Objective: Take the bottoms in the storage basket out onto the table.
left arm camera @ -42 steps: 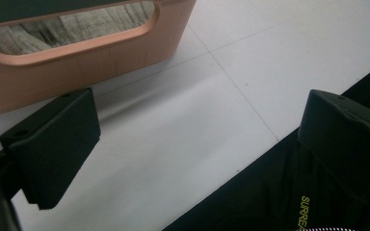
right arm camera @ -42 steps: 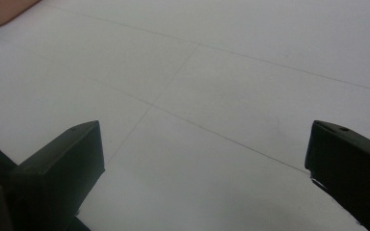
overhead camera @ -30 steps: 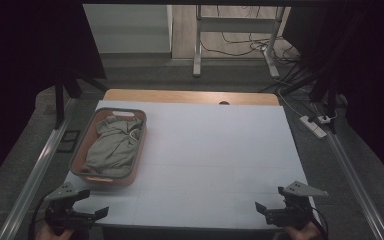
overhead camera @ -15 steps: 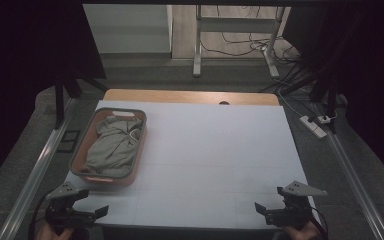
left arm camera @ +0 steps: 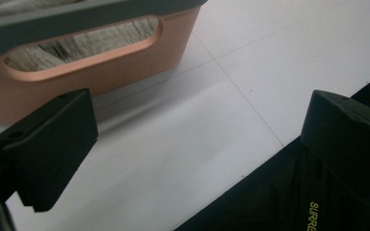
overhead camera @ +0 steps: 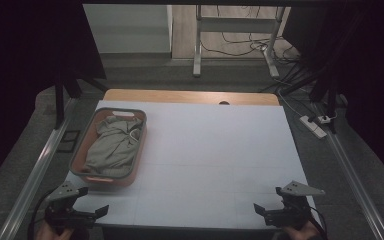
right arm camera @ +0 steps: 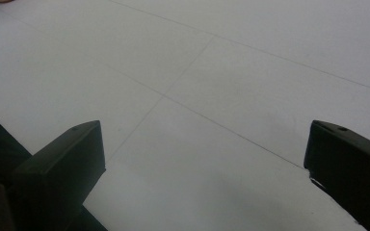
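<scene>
A salmon-coloured basket with a grey rim [overhead camera: 79,159] stands on the left side of the white table [overhead camera: 205,150], and a crumpled olive-grey garment [overhead camera: 109,145] lies in it. My left gripper [overhead camera: 100,211] hovers at the table's front left corner, just in front of the basket, open and holding nothing. In the left gripper view the basket's handle slot [left arm camera: 84,43] is close ahead, with cloth behind it. At the front right corner my right gripper [overhead camera: 258,209] stands open over bare table, its jaws wide apart in the right gripper view.
A wooden strip [overhead camera: 190,96] runs along the table's far edge. Metal rails [overhead camera: 35,172] flank both sides. A power strip [overhead camera: 314,126] and cables lie on the floor at the right. A dark garment with yellow lettering [left arm camera: 313,211] shows under the left gripper.
</scene>
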### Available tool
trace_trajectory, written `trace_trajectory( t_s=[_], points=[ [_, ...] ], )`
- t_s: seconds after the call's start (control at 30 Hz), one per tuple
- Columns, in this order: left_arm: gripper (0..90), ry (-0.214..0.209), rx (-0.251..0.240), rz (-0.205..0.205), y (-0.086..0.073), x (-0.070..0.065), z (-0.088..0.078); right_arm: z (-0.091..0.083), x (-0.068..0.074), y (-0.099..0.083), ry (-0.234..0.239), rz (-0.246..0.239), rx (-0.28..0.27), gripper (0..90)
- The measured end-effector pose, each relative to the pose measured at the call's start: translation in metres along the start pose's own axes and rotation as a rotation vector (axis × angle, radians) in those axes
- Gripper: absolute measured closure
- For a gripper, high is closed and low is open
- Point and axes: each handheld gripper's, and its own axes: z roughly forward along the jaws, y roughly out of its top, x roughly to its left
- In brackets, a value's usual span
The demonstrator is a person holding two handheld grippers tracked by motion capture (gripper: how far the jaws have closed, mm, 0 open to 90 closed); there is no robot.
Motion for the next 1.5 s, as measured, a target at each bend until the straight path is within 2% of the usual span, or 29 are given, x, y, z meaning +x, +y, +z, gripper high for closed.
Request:
trace_trajectory(
  t_s=[0.3,0.43,0.6,0.97,1.2,1.23,1.5],
  points=[
    [0.0,-0.015,0.010,-0.004,0.002,0.000,-0.003,0.000,0.000,0.000,0.002,-0.005,0.005,0.8],
    [0.0,-0.023,0.002,0.000,0.004,0.000,-0.004,0.000,0.000,0.000,0.004,-0.006,0.006,0.9],
    [0.1,-0.036,-0.032,0.018,0.009,0.000,-0.009,0.000,0.001,0.000,0.002,-0.006,0.007,0.9],
    [0.0,-0.020,-0.040,0.041,0.015,-0.001,-0.011,0.001,0.001,0.000,0.003,-0.004,0.008,0.9],
    [0.0,-0.013,-0.049,0.081,0.019,-0.004,-0.011,0.001,0.001,0.000,0.000,-0.005,0.009,0.9],
    [0.0,-0.008,-0.038,0.084,0.020,-0.004,-0.009,0.001,0.001,0.000,0.000,-0.005,0.009,0.9],
    [0.0,-0.001,-0.036,0.082,0.025,-0.002,-0.009,0.001,0.001,0.001,0.000,-0.004,0.011,0.9]
  ],
)
